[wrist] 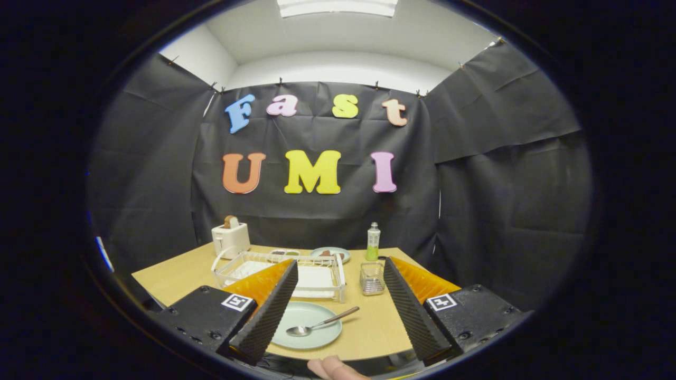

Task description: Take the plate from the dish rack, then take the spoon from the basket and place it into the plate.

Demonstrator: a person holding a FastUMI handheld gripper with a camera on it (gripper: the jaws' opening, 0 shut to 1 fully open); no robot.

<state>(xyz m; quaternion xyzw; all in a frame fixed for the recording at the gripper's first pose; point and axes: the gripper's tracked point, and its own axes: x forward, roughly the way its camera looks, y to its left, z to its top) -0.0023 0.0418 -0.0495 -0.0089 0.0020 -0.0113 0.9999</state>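
Jaws of the hand-held gripper stand spread wide, released, with nothing between the two ribbed fingers pressing on anything; they hang above the near edge of the light wooden counter and touch none of the things on it. Between the jaws, closer to the left finger, lies the round pale green plate, flat on the counter, its left rim hidden behind that finger. A metal spoon rests in the plate, bowl down toward the left finger and handle slanting up and away toward the right finger, its end reaching past the plate's rim. Just beyond the plate stands the white wire dish rack with a white tray under it, partly hidden by the left finger. Just ahead of the right finger's tip sits a small clear mesh basket. Beyond the basket stands a slim bottle with a green lower half and a pale cap. Beyond the rack lie two small dishes holding dark bits of food, one white and one pale blue-green. A white toaster with a slice of bread standing out of its top sits beyond the left finger, at the far corner of the counter. Black cloth hangs on all sides behind the counter, with white wall and a ceiling light above. Below the jaws, at the near edge, a fingertip of the person shows.
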